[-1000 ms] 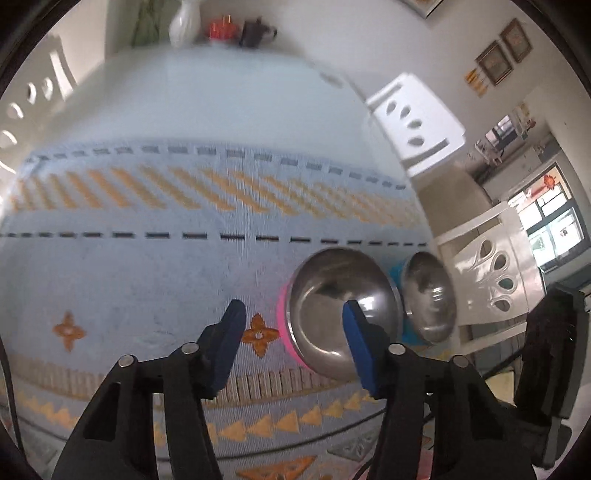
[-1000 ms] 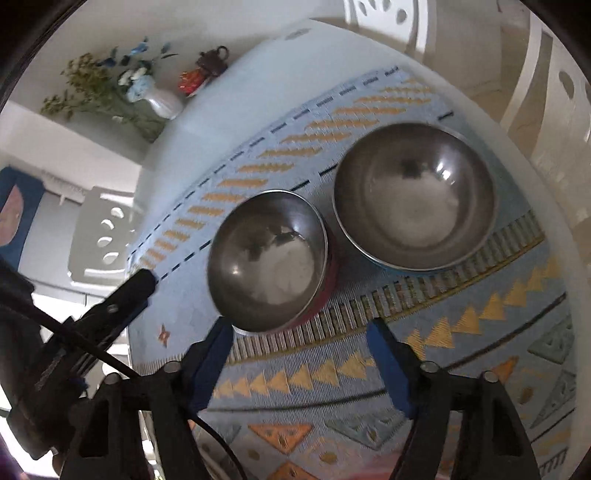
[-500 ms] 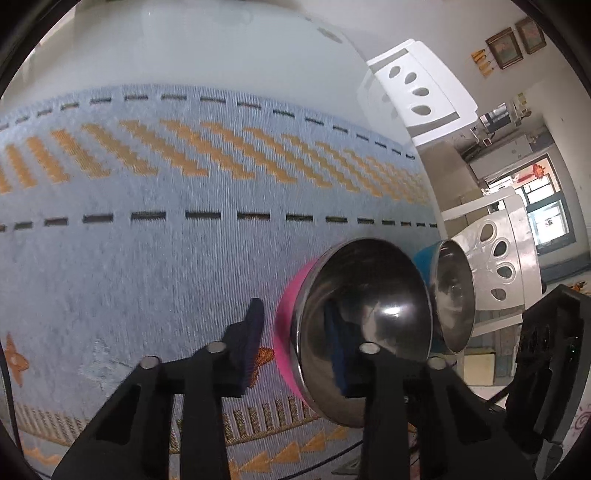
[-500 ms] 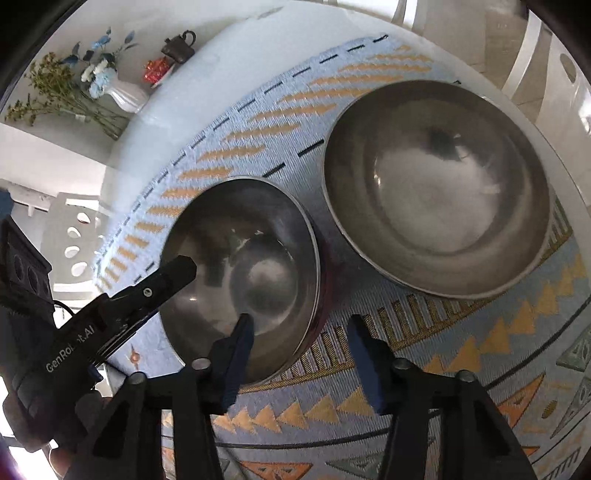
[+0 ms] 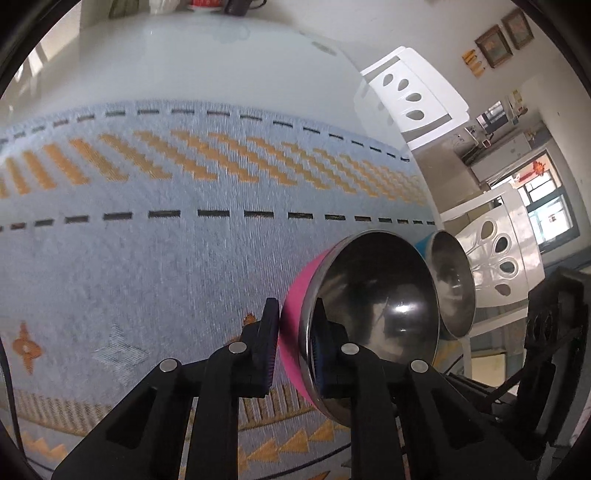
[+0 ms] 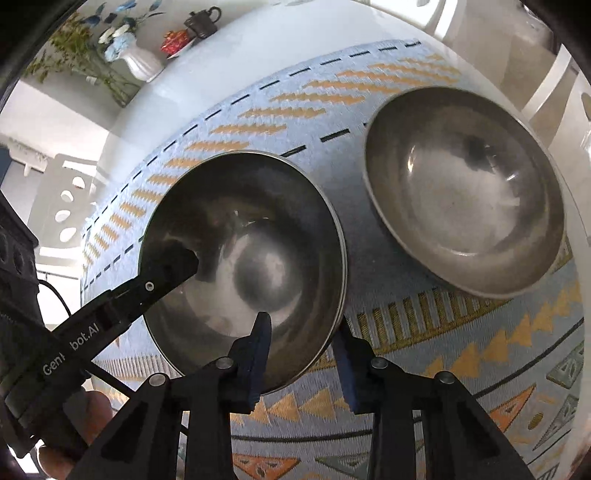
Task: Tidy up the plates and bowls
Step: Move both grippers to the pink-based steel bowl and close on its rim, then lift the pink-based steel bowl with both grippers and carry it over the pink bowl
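left claw (image 5: 293, 345) pinching pink bowl (image 5: 369, 317) rim, right claw (image 6: 303, 360) closing astride it (near edge)

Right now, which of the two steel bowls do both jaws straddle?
The pink-sided bowl, nearer the cameras; the blue-sided bowl beside it stands untouched.

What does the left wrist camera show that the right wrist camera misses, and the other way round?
Only the left wrist view shows the bowls' coloured outsides: the pink bowl and, behind it, the blue bowl. It also shows framed pictures and a window.

Only the right wrist view looks down into both bowls and shows the flower vase and dark teapot clearly. Its right claw is closing across the pink bowl's near rim.

Both show the patterned mat, both bowls, and the left claw shut on the pink bowl's rim.
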The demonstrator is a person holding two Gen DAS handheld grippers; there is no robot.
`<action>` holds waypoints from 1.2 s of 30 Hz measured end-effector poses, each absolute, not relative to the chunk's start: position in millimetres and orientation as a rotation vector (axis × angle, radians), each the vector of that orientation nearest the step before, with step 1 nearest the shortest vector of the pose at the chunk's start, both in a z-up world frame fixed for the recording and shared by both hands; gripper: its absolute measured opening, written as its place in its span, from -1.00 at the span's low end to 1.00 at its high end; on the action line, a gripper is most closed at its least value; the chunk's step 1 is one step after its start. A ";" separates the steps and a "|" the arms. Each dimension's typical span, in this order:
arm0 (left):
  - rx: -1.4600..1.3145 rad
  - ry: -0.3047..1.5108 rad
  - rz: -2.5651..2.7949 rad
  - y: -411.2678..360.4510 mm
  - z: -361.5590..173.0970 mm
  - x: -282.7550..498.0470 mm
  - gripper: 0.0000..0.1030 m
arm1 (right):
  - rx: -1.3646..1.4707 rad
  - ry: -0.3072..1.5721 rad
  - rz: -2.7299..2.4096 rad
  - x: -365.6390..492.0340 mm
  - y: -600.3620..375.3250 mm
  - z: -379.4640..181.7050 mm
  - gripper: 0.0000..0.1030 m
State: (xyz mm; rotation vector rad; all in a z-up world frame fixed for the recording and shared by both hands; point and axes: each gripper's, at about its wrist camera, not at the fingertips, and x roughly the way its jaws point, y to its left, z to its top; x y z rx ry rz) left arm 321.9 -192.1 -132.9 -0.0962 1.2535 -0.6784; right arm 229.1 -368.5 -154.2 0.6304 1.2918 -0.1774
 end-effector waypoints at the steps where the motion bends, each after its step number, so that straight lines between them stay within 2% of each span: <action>1: -0.089 1.240 -0.676 -190.1 -127.6 319.0 -0.74 | 0.637 1.291 -0.170 227.6 -366.8 -151.7 -0.37; 11: -0.141 1.174 -0.646 -164.6 -91.4 289.5 -0.74 | 0.647 1.222 -0.117 203.8 -355.4 -115.3 -0.37; 26: -0.200 1.061 -0.556 -150.8 -38.2 183.9 -0.74 | 0.590 1.106 -0.006 122.2 -353.4 -52.8 -0.37; 36: -0.234 1.096 -0.534 -171.8 -40.5 104.0 -0.74 | 0.591 1.114 -0.001 46.7 -383.5 -47.3 -0.37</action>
